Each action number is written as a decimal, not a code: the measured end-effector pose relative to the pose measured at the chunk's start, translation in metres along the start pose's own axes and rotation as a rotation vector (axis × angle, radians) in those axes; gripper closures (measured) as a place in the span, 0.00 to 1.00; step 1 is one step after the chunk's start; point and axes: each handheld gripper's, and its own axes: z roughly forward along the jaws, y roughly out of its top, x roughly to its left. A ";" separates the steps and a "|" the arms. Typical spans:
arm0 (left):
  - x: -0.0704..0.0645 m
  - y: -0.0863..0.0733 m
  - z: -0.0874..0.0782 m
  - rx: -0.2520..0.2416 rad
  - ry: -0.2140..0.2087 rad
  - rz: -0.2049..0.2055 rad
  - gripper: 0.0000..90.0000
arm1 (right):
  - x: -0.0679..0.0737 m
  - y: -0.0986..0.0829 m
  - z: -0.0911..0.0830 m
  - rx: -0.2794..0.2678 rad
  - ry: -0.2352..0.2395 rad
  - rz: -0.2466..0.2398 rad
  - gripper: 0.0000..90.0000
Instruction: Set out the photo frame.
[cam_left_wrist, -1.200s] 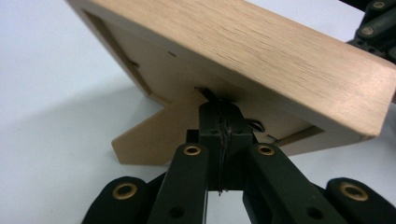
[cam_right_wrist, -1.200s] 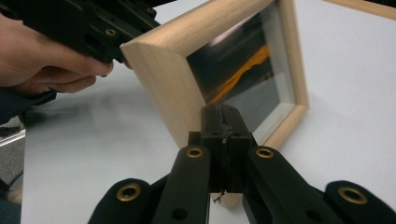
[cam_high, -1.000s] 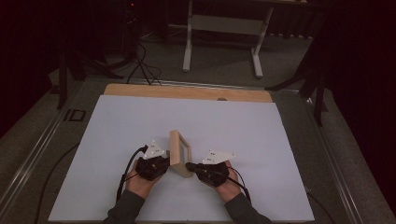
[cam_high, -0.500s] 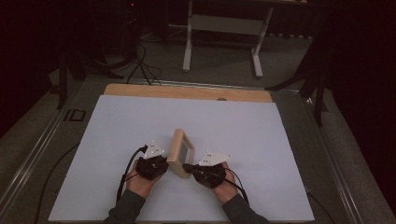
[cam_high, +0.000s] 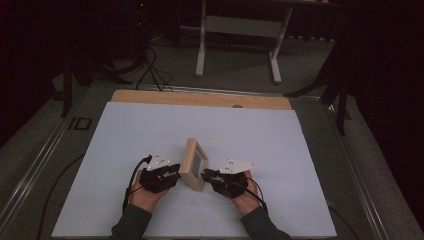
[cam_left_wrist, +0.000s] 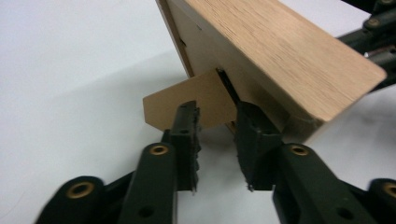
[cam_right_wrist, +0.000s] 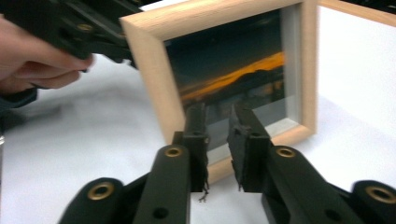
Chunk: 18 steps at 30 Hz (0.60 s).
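wooden picture frame (cam_high: 193, 163) stands tilted on white bench (cam_high: 125, 135), near front edge, between both tongs. left tongs (cam_high: 172, 176) at frame's back, jaws parted around cardboard stand flap (cam_left_wrist: 194, 100), no squeeze visible. right tongs (cam_high: 206, 175) at front lower rim, jaws slightly apart, glass (cam_right_wrist: 233, 74) just ahead.

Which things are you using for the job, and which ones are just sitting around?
In use:
frame
flap on the frame's back
left tool
right tool

Just around:
white sheet
wooden board
table legs
floor cables
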 end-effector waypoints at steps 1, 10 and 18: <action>0.000 0.000 -0.002 0.002 0.010 -0.001 0.73 | -0.002 0.000 -0.001 -0.001 -0.005 0.002 0.82; 0.002 -0.006 -0.017 -0.007 0.003 -0.031 0.62 | -0.011 0.001 -0.009 -0.017 -0.037 0.030 0.74; 0.002 -0.013 -0.030 -0.012 -0.007 -0.045 0.58 | -0.014 0.001 -0.012 -0.019 -0.044 0.035 0.71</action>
